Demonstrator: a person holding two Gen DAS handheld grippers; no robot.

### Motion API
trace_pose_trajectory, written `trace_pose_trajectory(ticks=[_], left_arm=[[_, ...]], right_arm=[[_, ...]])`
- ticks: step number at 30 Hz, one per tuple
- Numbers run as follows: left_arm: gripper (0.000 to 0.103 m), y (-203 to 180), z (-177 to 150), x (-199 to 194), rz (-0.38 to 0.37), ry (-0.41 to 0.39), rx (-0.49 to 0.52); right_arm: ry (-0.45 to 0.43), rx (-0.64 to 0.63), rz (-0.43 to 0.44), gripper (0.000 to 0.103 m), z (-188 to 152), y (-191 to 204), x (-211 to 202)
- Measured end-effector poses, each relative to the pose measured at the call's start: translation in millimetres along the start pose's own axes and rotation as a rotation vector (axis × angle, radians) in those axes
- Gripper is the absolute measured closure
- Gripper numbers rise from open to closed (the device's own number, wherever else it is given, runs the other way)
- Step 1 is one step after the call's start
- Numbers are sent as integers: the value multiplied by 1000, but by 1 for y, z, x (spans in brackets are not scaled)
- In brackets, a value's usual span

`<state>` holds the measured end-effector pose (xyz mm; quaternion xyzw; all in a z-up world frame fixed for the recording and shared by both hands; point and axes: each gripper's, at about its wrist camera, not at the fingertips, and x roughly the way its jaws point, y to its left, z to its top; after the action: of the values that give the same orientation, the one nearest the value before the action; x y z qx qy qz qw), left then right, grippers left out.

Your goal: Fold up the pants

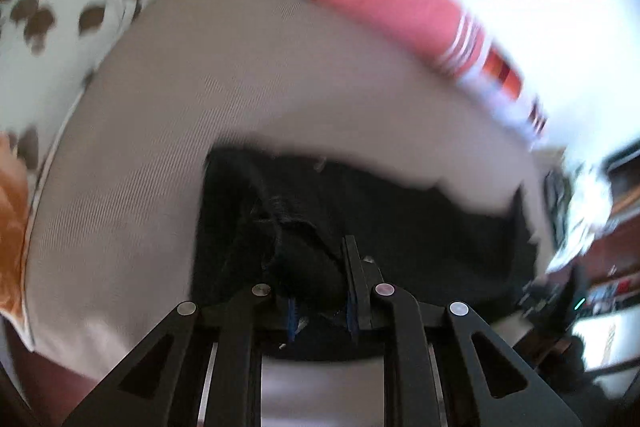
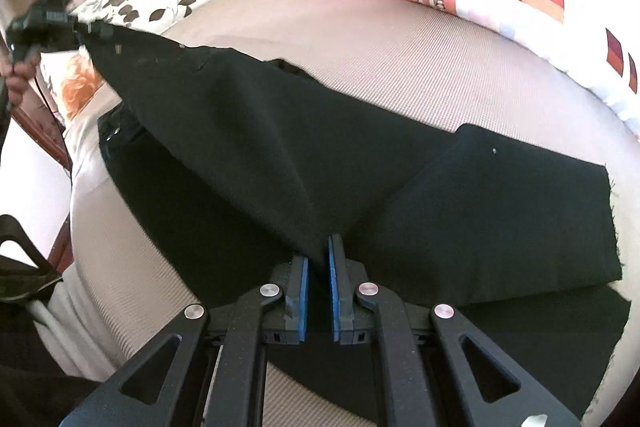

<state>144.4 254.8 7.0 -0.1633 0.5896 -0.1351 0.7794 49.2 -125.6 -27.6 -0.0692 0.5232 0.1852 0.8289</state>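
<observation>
The left gripper (image 1: 320, 279) clamped a bunched fold of the black pants (image 2: 248, 147), lifted above the beige bed (image 2: 360, 39). The right gripper (image 2: 319, 267) pinched their edge between narrowly parted fingers.

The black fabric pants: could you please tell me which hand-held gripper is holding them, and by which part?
Both hold the black fabric pants: the left hand-held gripper clamps a bunched end, lifted; the right hand-held gripper pinches an edge midway along.
</observation>
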Motion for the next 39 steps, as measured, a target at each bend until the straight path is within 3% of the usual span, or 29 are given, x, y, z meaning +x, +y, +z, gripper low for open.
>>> trace_pose_trajectory(ticks=[3,5,9,14,21,24,25,26,29,31,33,36,39], left_arm=[[84,31,-29,30,42,105,-31],[84,48,-41,43,47,127,-73],[84,56,-43,46,31,100,-90],[83,39,-44,48,132,83,53],[77,37,-52,46,140,35,75],[52,36,-57,35,181,20,61],[37,37,-60,29,218,23,60],[33,37,-62,24,242,26,71],[33,33,-74,6,340,3,122],[33,14,-81,-10,401,-63,180],[33,-12,-87,-20,409,-120,255],[33,-83,-100,-21,298,-204,462],[33,-145,-112,4,191,-190,637]], right_arm=[[39,-14,30,96,-7,5,11],[75,-35,43,96,-11,11,21],[102,-53,39,95,-14,18,26],[116,-51,56,95,-17,24,25],[141,-5,81,95,-24,21,35],[139,1,83,93,-25,22,35],[137,3,83,93,-25,22,35],[135,5,80,93,-25,23,35],[129,17,83,92,-26,22,35],[125,30,89,91,-27,19,33],[127,44,93,90,-26,18,31],[125,64,101,88,-23,17,30],[121,91,117,87,-23,10,25]])
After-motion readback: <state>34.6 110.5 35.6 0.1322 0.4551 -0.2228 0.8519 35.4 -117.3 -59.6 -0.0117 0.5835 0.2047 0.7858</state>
